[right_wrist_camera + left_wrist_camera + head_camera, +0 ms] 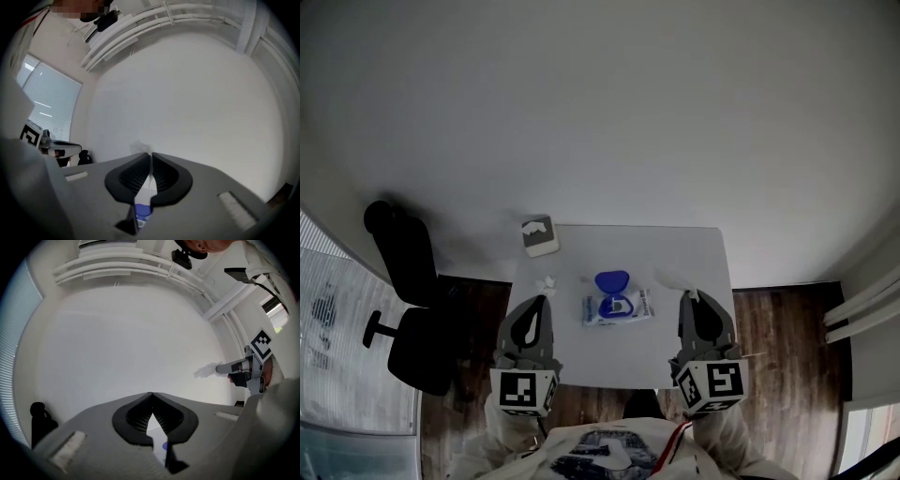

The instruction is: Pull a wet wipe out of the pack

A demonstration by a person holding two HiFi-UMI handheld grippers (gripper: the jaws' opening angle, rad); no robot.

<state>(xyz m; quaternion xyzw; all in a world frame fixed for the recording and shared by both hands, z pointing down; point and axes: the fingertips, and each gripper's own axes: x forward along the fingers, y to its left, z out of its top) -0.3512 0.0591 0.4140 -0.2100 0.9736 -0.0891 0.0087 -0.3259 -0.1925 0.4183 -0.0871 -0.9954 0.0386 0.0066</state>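
Note:
The wet wipe pack lies in the middle of the white table, its blue lid flipped open toward the far side. My right gripper is to the right of the pack, shut on a white wet wipe that sticks out past its tips. The left gripper view shows that wipe hanging clear in the air. In the right gripper view a thin wisp of wipe shows above the closed jaws. My left gripper is to the left of the pack, shut with nothing in it.
A small crumpled white scrap lies on the table just beyond the left gripper's tips. A grey and white box sits at the table's far left corner. A black office chair stands left of the table on wooden floor.

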